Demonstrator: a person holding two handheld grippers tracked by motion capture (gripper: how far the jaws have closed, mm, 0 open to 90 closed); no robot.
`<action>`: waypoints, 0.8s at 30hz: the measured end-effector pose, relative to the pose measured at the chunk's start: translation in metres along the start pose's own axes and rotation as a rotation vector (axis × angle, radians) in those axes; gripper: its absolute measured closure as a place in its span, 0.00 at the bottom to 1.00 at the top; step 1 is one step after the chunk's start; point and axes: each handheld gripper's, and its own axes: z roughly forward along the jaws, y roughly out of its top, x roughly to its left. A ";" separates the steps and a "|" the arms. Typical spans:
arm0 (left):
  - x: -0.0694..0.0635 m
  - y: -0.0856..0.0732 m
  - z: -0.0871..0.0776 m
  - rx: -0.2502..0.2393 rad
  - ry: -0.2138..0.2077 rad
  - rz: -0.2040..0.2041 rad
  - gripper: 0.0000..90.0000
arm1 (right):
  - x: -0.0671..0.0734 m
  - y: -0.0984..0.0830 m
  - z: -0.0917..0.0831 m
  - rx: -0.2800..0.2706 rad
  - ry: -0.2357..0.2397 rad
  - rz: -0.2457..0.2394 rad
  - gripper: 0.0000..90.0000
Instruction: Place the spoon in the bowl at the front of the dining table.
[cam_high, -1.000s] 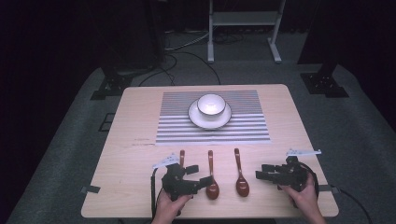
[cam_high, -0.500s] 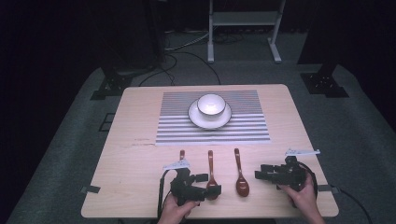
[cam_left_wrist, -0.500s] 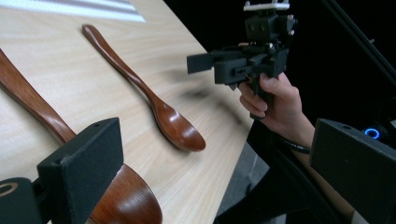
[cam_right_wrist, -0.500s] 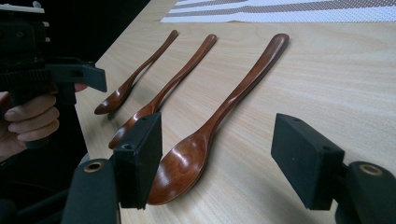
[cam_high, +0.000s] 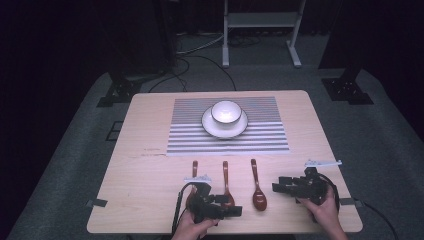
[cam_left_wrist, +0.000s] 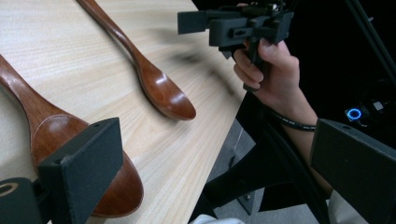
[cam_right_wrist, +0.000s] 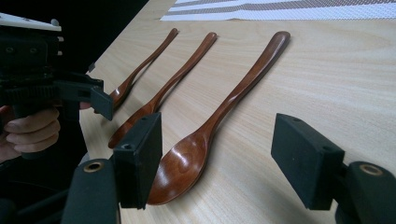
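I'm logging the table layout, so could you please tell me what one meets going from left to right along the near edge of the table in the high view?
Left spoon → left gripper → middle spoon → right spoon → right gripper. The left gripper partly covers the bowls of the left and middle spoons, so I placed those two by their handles.

Your two grippers, the left gripper (cam_high: 232, 211) and the right gripper (cam_high: 278, 187), are black. Between them lie three glossy reddish-brown spoons (cam_high: 258, 186) on the pale wood-grain table (cam_high: 150, 175). Beyond them, the placemat (cam_high: 185, 135) carries grey-and-white stripes under a white bowl (cam_high: 225, 112) with a dark rim
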 end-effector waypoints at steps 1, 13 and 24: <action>0.000 0.000 0.001 0.005 0.002 -0.001 0.02 | 0.000 0.000 0.000 -0.001 0.000 0.001 0.36; -0.002 -0.004 0.008 0.086 0.022 0.021 0.05 | -0.001 0.001 -0.001 -0.003 0.000 -0.001 0.36; 0.006 -0.009 0.016 0.130 0.041 -0.015 0.06 | 0.001 0.006 -0.001 -0.007 -0.003 -0.014 0.36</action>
